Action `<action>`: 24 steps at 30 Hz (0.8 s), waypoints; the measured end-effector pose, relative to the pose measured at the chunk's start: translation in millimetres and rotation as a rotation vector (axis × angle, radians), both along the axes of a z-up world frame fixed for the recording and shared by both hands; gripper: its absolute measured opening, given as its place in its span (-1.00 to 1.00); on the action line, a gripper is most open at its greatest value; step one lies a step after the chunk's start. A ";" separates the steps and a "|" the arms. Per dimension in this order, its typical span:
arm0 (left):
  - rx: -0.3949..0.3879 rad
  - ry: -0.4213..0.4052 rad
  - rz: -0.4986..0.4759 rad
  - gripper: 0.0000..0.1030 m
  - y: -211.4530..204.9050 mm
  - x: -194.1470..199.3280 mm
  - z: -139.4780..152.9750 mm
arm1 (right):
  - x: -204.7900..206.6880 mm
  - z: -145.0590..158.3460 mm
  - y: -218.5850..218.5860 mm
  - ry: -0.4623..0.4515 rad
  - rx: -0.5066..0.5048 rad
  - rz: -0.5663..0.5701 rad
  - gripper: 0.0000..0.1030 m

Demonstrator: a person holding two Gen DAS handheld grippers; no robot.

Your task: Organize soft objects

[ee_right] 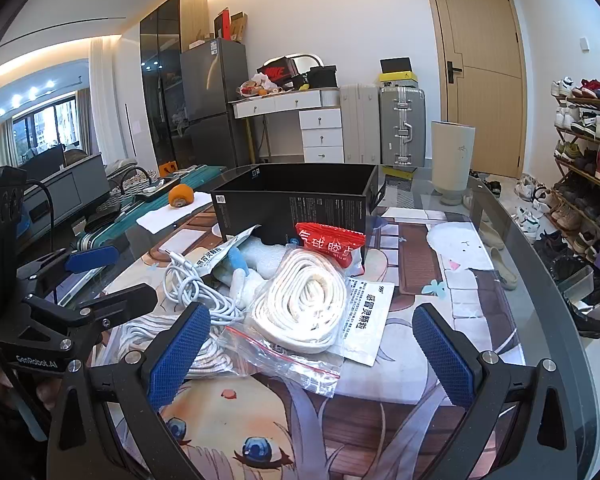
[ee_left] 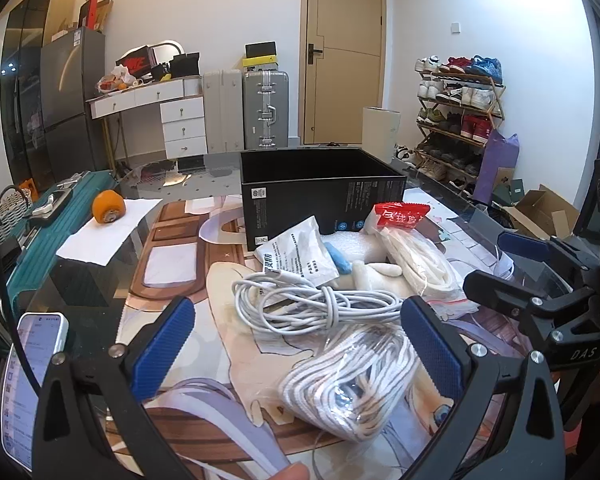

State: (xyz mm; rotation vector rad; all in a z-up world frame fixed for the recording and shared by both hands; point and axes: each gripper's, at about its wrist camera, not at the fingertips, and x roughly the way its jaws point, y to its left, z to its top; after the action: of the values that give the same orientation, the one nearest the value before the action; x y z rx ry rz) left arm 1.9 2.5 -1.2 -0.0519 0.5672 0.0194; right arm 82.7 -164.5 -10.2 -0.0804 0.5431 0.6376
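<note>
Both grippers are spread wide and holding nothing. The left gripper (ee_left: 296, 344) hangs over a bagged white cord bundle (ee_left: 348, 384) near the tabletop's near edge; the right gripper (ee_right: 312, 344) sits just short of a zip bag of white rope (ee_right: 300, 304), with bare anime mat (ee_right: 440, 272) to its right, so that side has room.

Just behind lies a loose white cable (ee_left: 312, 304), then two white sachets (ee_left: 296, 256) with Chinese print I can't read, one under the rope bag. A blue-and-white plush (ee_left: 360, 264) is wedged in the pile, touching the red packet (ee_right: 330, 242), which leans on the black box (ee_right: 296, 196). The box stands open-topped mid-table, fine print too small to read.

Left edge: a phone (ee_left: 36, 384) up close, an orange (ee_left: 107, 207) on paper farther back. "DAS" and "GenRobot.AI" show on the gripper bodies. Beyond the glass table (ee_right: 520, 264): suitcases (ee_right: 384, 124), a door (ee_right: 480, 68), a shoe rack (ee_left: 460, 116).
</note>
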 end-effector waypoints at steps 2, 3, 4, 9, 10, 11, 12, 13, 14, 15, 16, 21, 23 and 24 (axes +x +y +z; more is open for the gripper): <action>-0.008 -0.002 0.004 1.00 2.5 0.2 0.0 | 0.4 0.2 0.1 0.001 0.000 0.000 0.99; -0.010 -0.002 0.005 1.00 3.8 0.9 0.3 | 0.2 0.2 -0.1 -0.001 0.000 0.000 0.99; -0.008 -0.003 0.008 1.00 4.1 1.2 0.1 | 0.3 0.1 0.1 0.000 0.001 0.000 0.99; -0.007 -0.019 0.013 1.00 4.8 0.7 0.8 | -0.5 -0.5 0.2 0.000 0.001 0.000 0.99; -0.007 -0.020 0.011 1.00 4.5 0.6 1.2 | -0.7 -0.6 0.1 -0.001 0.002 0.000 0.99; -0.007 -0.022 0.010 1.00 4.1 0.1 1.2 | -0.7 -0.6 0.3 -0.001 0.001 -0.001 0.99; -0.008 -0.022 0.010 1.00 4.2 0.3 1.2 | -0.7 -0.6 0.5 0.000 0.001 0.000 0.99; -0.008 -0.022 0.010 1.00 4.0 0.2 1.0 | -0.8 -0.7 0.4 0.000 0.001 0.001 0.99; -0.007 -0.021 0.010 1.00 3.8 0.0 1.2 | -0.7 -0.5 0.0 -0.002 0.002 0.000 0.99; -0.005 -0.021 0.011 1.00 3.6 -0.2 1.1 | -0.3 -0.3 -0.1 0.000 0.001 0.000 0.99; -0.006 -0.021 0.012 1.00 3.6 -0.1 1.2 | -0.1 -0.3 -0.4 0.001 0.001 0.001 0.99; -0.003 -0.017 0.010 1.00 2.6 -0.2 0.9 | 0.0 -0.7 -0.2 -0.003 0.003 0.000 0.99; -0.002 -0.014 0.009 1.00 2.4 -0.3 0.7 | 0.3 -0.6 -0.5 0.000 0.002 0.001 0.99; -0.001 -0.013 0.008 1.00 1.8 -0.3 0.4 | 0.0 -0.6 -0.3 -0.002 0.003 0.001 0.99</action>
State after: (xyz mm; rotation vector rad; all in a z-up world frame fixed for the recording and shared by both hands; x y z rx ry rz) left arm 1.6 4.2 -0.8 -0.0557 0.5537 0.0267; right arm 82.6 -164.9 -10.8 -0.0785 0.5406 0.6395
